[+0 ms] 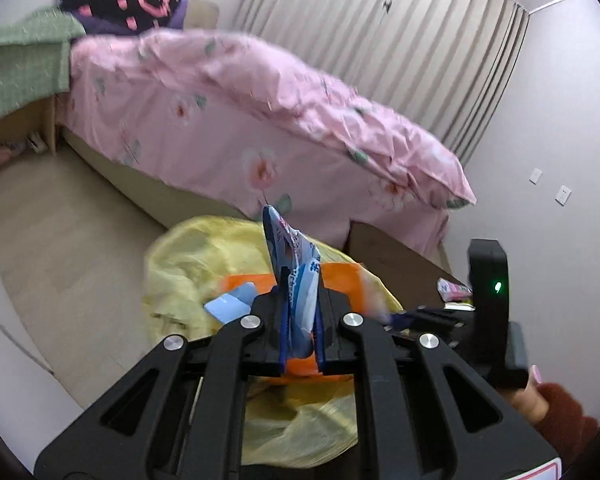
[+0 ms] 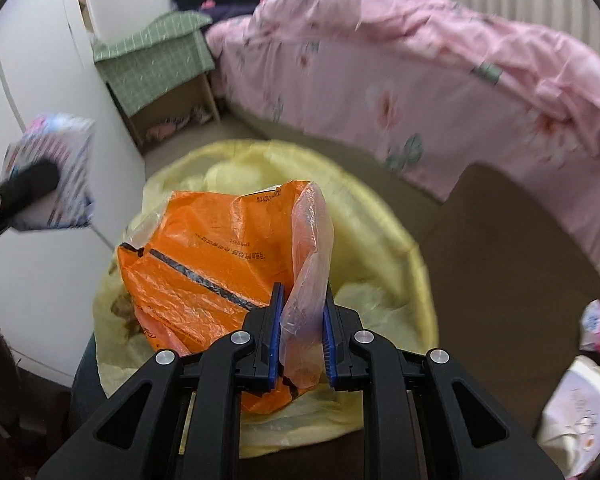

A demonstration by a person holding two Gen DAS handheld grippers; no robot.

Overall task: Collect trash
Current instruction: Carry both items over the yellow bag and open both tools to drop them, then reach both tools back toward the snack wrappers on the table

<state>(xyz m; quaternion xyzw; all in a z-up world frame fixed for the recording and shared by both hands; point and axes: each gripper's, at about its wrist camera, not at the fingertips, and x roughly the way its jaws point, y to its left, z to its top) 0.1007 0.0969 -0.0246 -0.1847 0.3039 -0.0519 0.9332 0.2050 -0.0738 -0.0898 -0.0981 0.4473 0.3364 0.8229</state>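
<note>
My left gripper (image 1: 300,312) is shut on a blue and white wrapper (image 1: 290,256) and holds it above the bin lined with a yellow bag (image 1: 188,264). The same wrapper (image 2: 54,172) shows at the left of the right wrist view, off to the left of the bin. My right gripper (image 2: 302,336) is shut on a clear plastic bag (image 2: 310,264) joined to an orange plastic bag (image 2: 204,256), right over the yellow-lined bin (image 2: 384,248). A blue scrap (image 1: 232,304) lies in the bin.
A bed with a pink floral cover (image 1: 260,112) stands behind the bin. A brown table (image 2: 500,264) at the right holds a pink packet (image 2: 598,326) and a white item (image 2: 572,404). A green-covered stand (image 2: 156,60) is at the back left.
</note>
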